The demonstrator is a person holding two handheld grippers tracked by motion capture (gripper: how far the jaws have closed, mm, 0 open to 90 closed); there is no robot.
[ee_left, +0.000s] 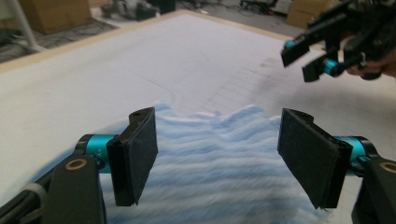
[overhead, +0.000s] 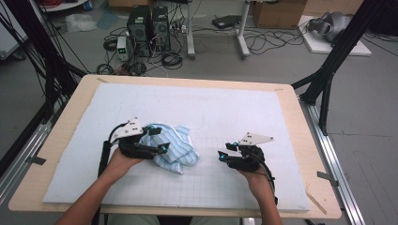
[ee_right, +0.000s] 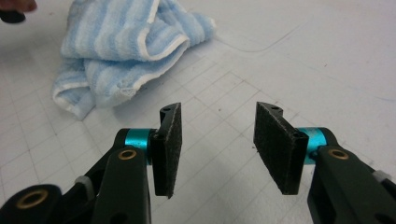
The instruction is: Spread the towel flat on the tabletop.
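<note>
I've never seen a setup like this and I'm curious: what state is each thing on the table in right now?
Blue-and-white striped terry towel: crumpled in a loose heap on the mat, not spread flat.
Left gripper: open, its black padded jaws apart on either side of the towel, not pressing it.
Right gripper: open, nothing between its jaws, apart from the towel.
Pale blue gridded mat: flat on the wooden table.

Clearly a lab: 2 computer towers on the floor amid tangled cables, cardboard boxes, black rig frame.
</note>
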